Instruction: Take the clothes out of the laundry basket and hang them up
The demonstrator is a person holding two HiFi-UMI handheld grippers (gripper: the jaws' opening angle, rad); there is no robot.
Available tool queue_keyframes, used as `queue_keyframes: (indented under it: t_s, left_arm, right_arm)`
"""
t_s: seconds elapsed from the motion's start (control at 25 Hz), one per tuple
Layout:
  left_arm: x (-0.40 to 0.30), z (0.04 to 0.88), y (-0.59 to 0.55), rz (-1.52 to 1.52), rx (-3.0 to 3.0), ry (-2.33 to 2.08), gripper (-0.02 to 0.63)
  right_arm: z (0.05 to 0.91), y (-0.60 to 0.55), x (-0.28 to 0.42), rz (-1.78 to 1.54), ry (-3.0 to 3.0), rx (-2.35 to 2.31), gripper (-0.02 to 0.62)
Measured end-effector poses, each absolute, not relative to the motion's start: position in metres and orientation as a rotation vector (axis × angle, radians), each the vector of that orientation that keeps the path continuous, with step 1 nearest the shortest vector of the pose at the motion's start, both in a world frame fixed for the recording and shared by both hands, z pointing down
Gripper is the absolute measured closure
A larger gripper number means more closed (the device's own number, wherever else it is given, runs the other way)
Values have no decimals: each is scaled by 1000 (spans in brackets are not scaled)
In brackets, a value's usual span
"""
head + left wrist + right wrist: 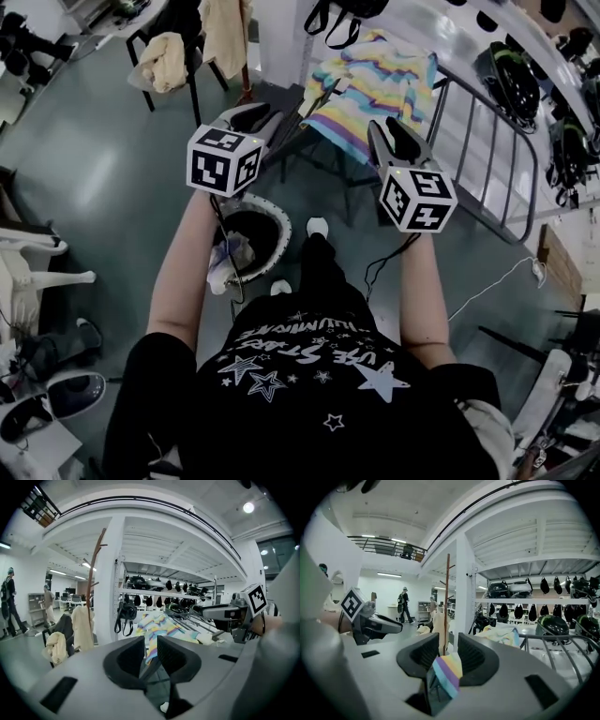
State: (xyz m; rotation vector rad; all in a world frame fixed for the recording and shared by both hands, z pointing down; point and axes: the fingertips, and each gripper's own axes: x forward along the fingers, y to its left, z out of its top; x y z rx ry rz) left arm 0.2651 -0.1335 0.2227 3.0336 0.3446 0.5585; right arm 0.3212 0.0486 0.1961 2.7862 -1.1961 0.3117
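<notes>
Right tool (448, 640) is closing around a fold of striped shirt (375, 80); left tool (151, 641) is closing too, shirt showing through its gap.

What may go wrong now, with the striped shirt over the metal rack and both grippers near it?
1. The jaws of the right gripper are closing with only a corner of the striped shirt between them; it may slip out.
2. The jaws of the left gripper are closing too, but I cannot tell whether cloth is between them; it may catch nothing, and the shirt could slide off the metal rack.
</notes>
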Motion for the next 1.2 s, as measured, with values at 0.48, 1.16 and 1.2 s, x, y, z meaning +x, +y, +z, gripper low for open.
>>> queue_keyframes:
  t_s: [0.48, 1.16, 1.2]
  left_arm:
    - [142, 304, -177, 677, 2934, 95, 555]
    - [-14, 411, -205, 864, 2587, -700, 558]
    - [-26, 412, -206, 852, 2563, -755, 558]
  right_arm:
    - [272, -18, 243, 383, -1391, 2591, 509]
    - [385, -99, 195, 546, -1909, 2078, 538]
    - [391, -103, 189, 548, -1934, 2043, 538]
